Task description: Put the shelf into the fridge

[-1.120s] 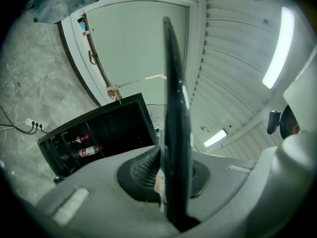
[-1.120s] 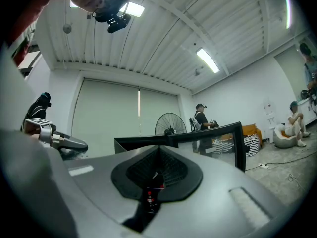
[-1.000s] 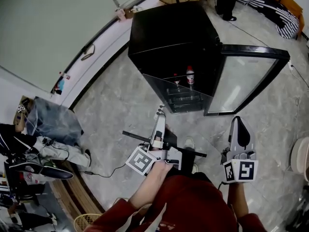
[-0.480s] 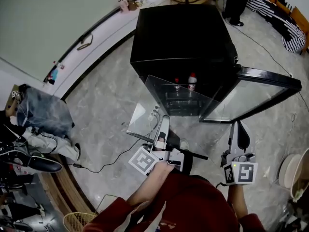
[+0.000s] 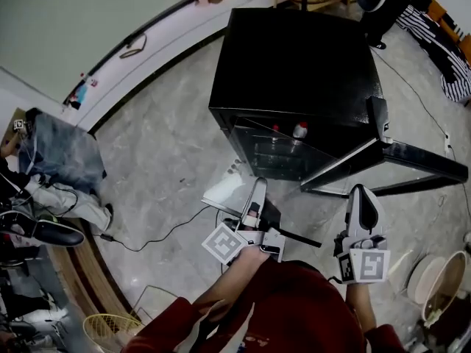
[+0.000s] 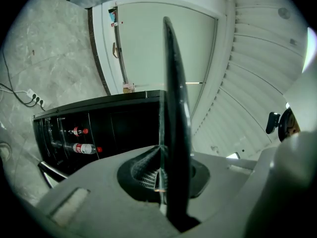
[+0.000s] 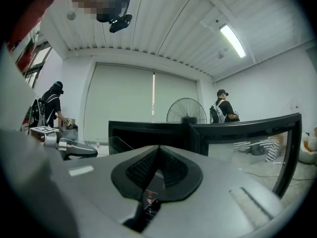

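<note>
The black fridge (image 5: 294, 57) stands on the floor with its glass door (image 5: 390, 164) swung open to the right; two bottles (image 5: 298, 131) stand inside. My left gripper (image 5: 257, 190) is shut on the shelf (image 5: 228, 193), a glass pane with a black edge bar, held just in front of the fridge opening. In the left gripper view the shelf (image 6: 174, 108) runs edge-on between the jaws, with the fridge (image 6: 99, 128) behind it. My right gripper (image 5: 362, 193) is shut and holds nothing, to the right near the door's lower edge. The right gripper view faces the fridge (image 7: 148, 130) and door (image 7: 247, 133).
A white power strip (image 5: 234, 168) and a black cable (image 5: 169, 234) lie on the floor in front of the fridge. Bags and clutter (image 5: 59, 160) sit at the left, a wire basket (image 5: 110, 329) at the lower left. Two people (image 7: 223, 105) and a fan (image 7: 187, 112) stand beyond.
I have come closer to the fridge with both grippers. The shelf in my left gripper now lies nearer the opening. The door appears more edge-on.
</note>
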